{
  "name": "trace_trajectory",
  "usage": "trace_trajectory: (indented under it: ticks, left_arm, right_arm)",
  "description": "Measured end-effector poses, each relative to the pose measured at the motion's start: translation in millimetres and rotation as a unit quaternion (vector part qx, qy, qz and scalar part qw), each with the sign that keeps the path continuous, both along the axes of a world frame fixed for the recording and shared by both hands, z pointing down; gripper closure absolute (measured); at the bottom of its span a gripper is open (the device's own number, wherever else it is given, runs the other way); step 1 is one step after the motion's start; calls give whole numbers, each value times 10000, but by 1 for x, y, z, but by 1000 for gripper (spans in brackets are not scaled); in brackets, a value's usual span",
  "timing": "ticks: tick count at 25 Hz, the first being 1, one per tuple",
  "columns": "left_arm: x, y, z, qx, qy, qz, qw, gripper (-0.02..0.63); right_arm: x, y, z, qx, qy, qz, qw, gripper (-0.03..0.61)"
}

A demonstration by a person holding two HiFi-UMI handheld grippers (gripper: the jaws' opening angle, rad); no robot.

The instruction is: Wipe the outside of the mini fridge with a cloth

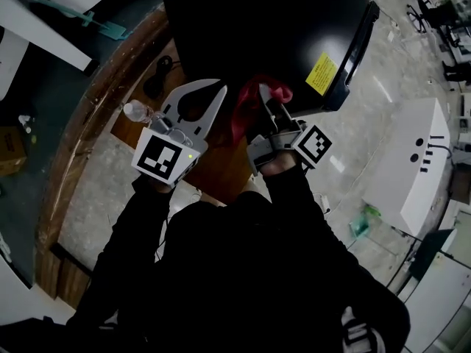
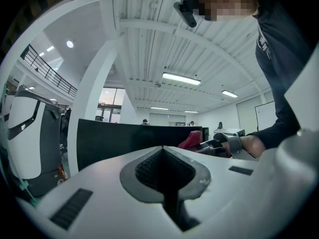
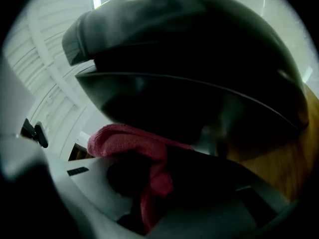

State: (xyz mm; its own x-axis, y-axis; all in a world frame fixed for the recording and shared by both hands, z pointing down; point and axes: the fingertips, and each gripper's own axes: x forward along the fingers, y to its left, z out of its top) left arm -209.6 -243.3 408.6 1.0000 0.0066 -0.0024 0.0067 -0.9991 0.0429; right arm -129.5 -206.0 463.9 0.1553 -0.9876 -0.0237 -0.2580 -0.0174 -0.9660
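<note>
the red terry cloth (image 1: 246, 109) is pinched in the right tongs (image 1: 271, 107), just short of the glossy black mini fridge (image 1: 257, 28) that stands straight ahead on the wooden counter (image 1: 77, 153), so that hand looks nearer than the left tongs (image 1: 210, 98), pressed together on nothing.

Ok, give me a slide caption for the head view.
Head view: right tongs hold a red cloth at the near edge of the black mini fridge; left tongs shut and empty alongside.
</note>
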Motion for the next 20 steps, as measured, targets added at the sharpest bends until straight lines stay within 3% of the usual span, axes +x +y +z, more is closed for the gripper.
trace_trajectory:
  ticks: [4, 8, 11, 20]
  left_arm:
    - [7, 9, 34, -100, -357, 138, 9992, 609]
    - [19, 17, 93, 47, -796, 358, 9962, 609]
    - [24, 15, 134, -295, -1053, 378, 9933, 609]
    - [41, 10, 227, -669, -1648, 354, 9834, 609]
  right_arm:
    - [1, 9, 49, -359, -379, 103, 9986, 491]
    - [5, 9, 102, -683, -696, 185, 9951, 489]
    - [3, 8, 141, -900, -867, 188, 9920, 489]
    - [5, 14, 251, -1402, -1463, 390, 9785, 489]
